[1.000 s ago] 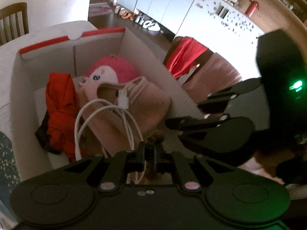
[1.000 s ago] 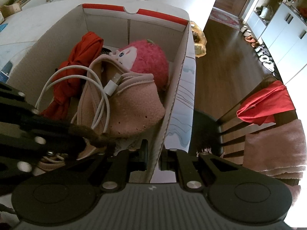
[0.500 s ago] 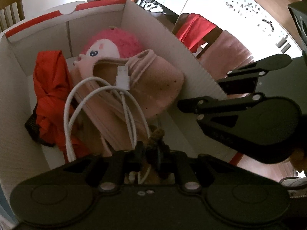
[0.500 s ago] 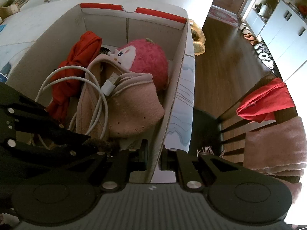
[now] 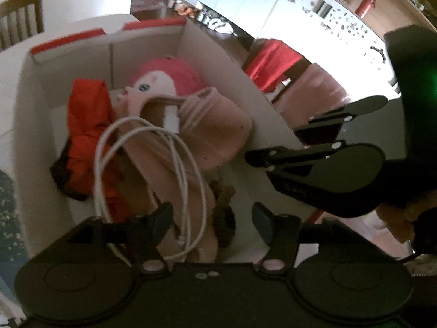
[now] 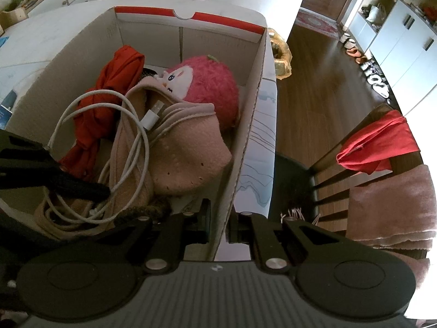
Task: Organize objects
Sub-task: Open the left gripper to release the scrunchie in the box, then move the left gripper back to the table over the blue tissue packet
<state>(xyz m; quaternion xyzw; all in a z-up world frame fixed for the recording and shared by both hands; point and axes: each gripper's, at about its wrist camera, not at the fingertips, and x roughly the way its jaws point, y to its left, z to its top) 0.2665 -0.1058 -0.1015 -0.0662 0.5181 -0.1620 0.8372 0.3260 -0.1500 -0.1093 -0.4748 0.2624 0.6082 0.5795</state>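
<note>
An open cardboard box (image 6: 245, 125) with red trim holds a pink plush toy (image 6: 207, 87), a red cloth (image 6: 109, 87), a pink fleece hat (image 6: 185, 153) and a coiled white cable (image 6: 131, 136). A brown scrunchie (image 5: 225, 194) lies on the box floor at the near end. My left gripper (image 5: 213, 214) hangs just above it, its jaws opening; the scrunchie sits loose between them, untouched by the pads. My right gripper (image 6: 220, 224) is shut on the box's right wall, also seen as the right gripper (image 5: 275, 145) in the left wrist view.
The box stands on a white table (image 6: 41, 35). To the right, a wooden chair (image 6: 355, 147) carries a red cloth and a pink towel (image 6: 393, 207). A yellow bag (image 6: 281, 54) sits beyond the box corner, and another chair (image 5: 19, 19) stands at the table's far side.
The left jaws, shut on the brown scrunchie before, have spread apart and let it drop onto the box floor. The right gripper stayed clamped on the box wall.
</note>
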